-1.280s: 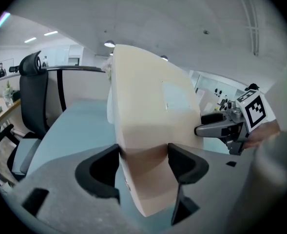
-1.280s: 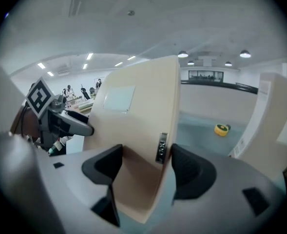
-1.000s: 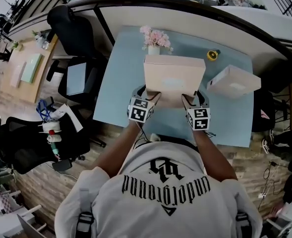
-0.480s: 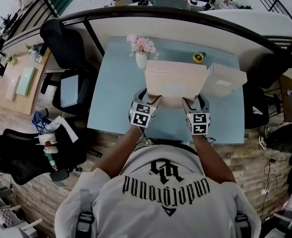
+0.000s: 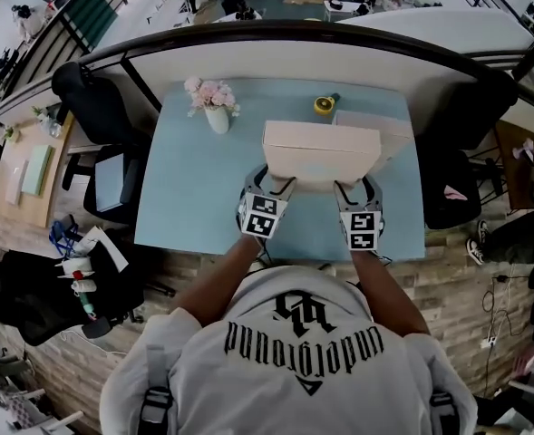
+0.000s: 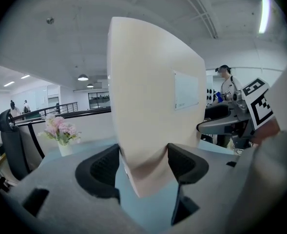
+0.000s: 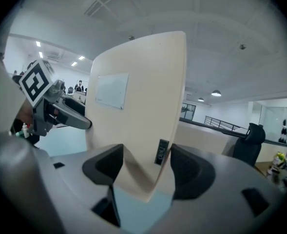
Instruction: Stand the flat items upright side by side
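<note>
A: Item — flat carton [image 5: 321, 152]: location, grip?
B: Upright, rising just ahead of the jaws; left gripper [image 6: 143, 165] and right gripper [image 7: 142, 168] each clamp a bottom corner. Probably light, stiff — hold the edges.

Beige box [image 5: 321, 155], pale blue table [image 5: 189, 211], pink flowers [image 5: 208, 93], a seemingly yellow roll [image 5: 324, 105].

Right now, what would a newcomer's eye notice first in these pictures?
A large flat beige box, held on edge over the light blue table, fills the middle; the left gripper and right gripper each clamp its near edge. A second box shows partly behind it at the right, and a vase of pink flowers stands at the far left.
</note>
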Tool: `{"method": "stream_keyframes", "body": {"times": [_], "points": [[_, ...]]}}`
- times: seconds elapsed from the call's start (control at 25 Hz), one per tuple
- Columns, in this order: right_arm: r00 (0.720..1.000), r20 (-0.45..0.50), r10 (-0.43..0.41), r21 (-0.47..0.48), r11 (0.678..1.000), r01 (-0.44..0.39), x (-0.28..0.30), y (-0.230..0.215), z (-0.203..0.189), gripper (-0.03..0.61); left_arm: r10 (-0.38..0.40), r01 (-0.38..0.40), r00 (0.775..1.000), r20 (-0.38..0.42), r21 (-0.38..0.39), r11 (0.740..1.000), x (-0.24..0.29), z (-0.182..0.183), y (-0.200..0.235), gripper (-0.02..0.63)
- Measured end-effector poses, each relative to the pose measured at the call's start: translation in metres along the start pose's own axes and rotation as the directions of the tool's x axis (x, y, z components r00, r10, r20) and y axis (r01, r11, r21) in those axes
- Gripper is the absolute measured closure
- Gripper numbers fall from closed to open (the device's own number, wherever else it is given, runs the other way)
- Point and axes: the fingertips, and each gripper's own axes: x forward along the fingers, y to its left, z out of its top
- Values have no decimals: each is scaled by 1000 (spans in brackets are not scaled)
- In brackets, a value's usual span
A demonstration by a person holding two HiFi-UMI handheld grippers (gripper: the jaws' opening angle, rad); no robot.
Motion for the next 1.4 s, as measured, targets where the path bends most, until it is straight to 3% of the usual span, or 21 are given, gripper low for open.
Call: {"method": "stream_keyframes", "body": {"times": [0.32, 0.6, 0.92, 1.4], "points": [[1000, 0, -6, -18, 1000, 6, -38, -98, -47, 279, 17, -16, 1000, -10, 37, 999, 53, 19, -98, 292], [1000, -12, 2, -4, 1000, -2, -54, -144, -84, 290, 32, -30, 998, -54, 46, 999, 79, 12, -152, 293], [998, -52, 28, -22, 999, -29, -38, -156, -113, 299, 70, -64, 992, -104, 57, 996, 104, -6, -156, 291], [990, -131, 55, -36, 998, -61, 22, -156, -144, 304, 82, -78, 980, -180, 27, 997, 154, -48, -129, 288]]}}
